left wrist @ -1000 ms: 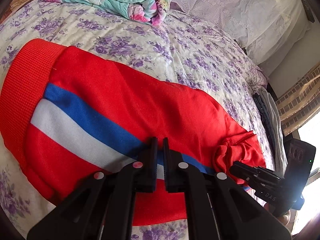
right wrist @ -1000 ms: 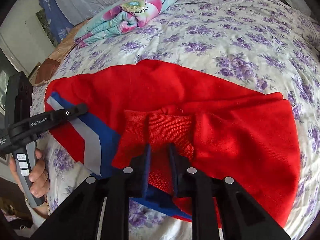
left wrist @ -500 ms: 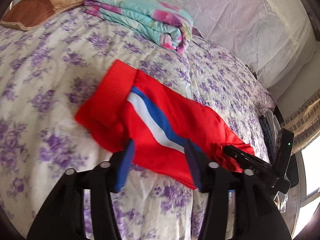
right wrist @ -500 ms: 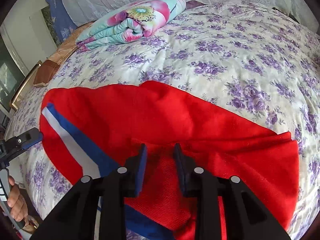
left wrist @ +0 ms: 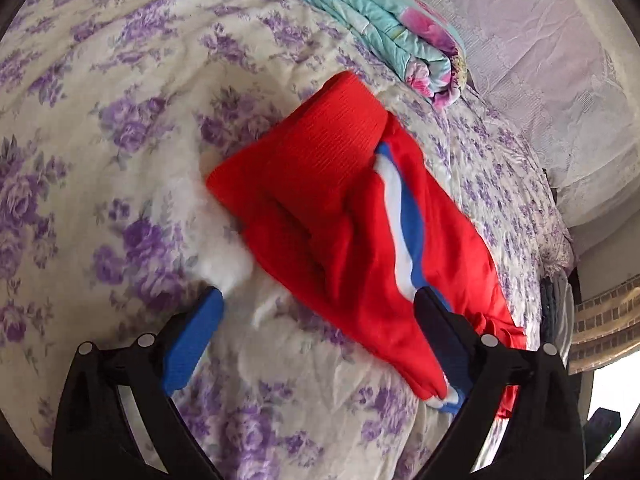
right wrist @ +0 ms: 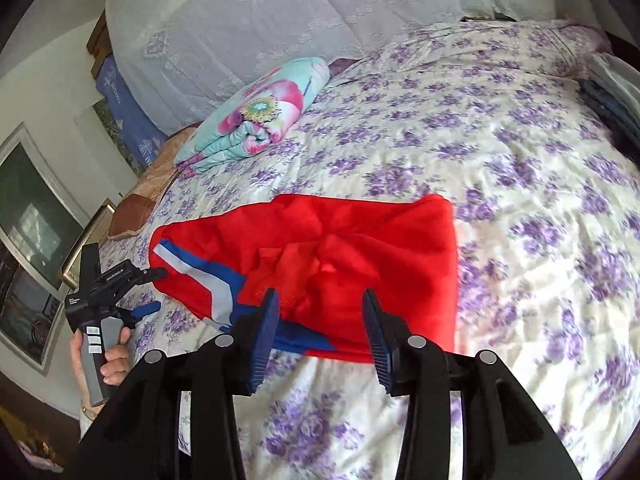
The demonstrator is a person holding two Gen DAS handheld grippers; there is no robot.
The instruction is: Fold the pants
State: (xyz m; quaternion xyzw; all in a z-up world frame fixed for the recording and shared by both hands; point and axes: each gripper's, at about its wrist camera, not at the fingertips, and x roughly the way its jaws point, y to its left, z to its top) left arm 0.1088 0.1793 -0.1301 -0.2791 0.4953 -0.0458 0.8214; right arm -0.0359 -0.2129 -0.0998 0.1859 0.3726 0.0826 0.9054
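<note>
Hovering above the bedspread (left wrist: 120, 128), both grippers sit raised off the pants (left wrist: 352, 208), tilted down toward them. Left gripper (left wrist: 320, 340): jaws spread wide, holding nothing; its right finger overlaps the pants' near edge in view, contact cannot be told. Right gripper (right wrist: 320, 336): jaws parted wide, empty, poised over the near edge of the pants (right wrist: 340, 264) without touching. In the right wrist view the left hand (right wrist: 106, 356) grips the left gripper's grey handle, left of the pants.

Pants: red knit fabric, folded into a rough, rumpled bundle in the middle of the bedspread. A ribbed red waistband (left wrist: 332, 136) lies at the far end in the left wrist view. A white-and-blue side stripe (left wrist: 404, 224) runs lengthwise. A ribbed cuff (right wrist: 280, 280) lies bunched on top nearest the right gripper.

Bedspread: cream cotton with purple flower print, lightly wrinkled. A folded turquoise floral quilt (right wrist: 256, 116) rests beyond the pants, well apart. A white lace cover (right wrist: 320, 8) drapes behind the quilt. A brown pillow (right wrist: 136, 208) lies left of the pants at the bed's edge.
</note>
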